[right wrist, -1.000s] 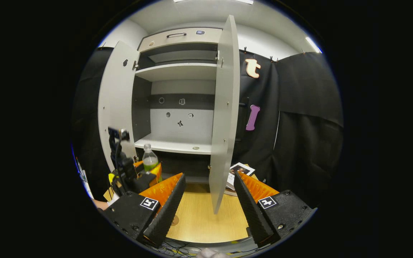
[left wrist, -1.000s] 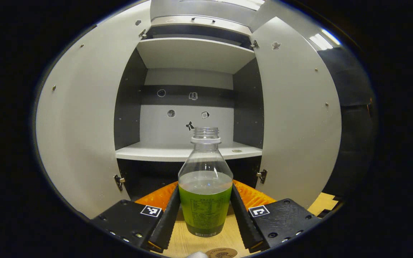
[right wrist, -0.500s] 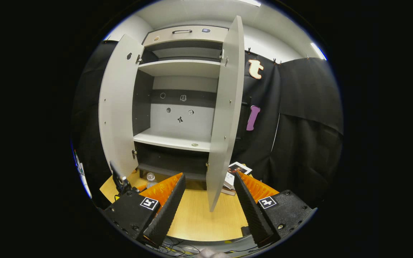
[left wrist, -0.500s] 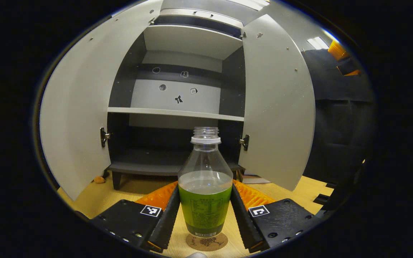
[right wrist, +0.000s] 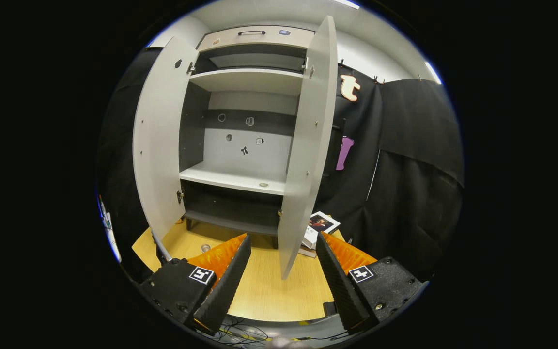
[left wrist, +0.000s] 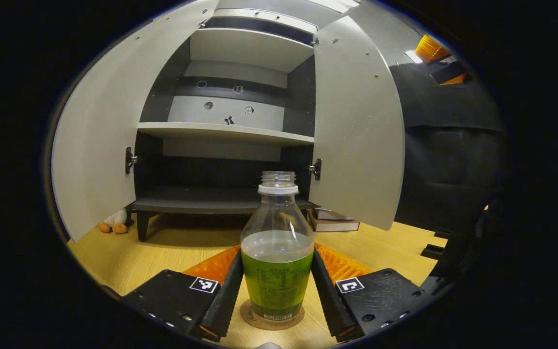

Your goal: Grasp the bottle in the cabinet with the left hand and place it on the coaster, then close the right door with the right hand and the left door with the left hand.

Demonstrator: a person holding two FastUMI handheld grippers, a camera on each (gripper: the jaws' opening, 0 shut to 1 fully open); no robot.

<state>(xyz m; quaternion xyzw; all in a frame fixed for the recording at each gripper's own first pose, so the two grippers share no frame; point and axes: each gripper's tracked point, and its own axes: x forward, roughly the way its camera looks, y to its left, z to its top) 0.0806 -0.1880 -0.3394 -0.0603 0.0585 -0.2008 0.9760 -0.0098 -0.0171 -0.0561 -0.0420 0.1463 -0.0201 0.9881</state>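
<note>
clear plastic bottle [left wrist: 277,252], cork-like coaster [left wrist: 271,322], wood-grain table [left wrist: 177,249].

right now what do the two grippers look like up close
Both match: the left gripper and right gripper each have two chunky black housings with visible screws, each carrying a square black-and-white tag, and two long wedge-shaped fingers with ribbed inner faces.
</note>
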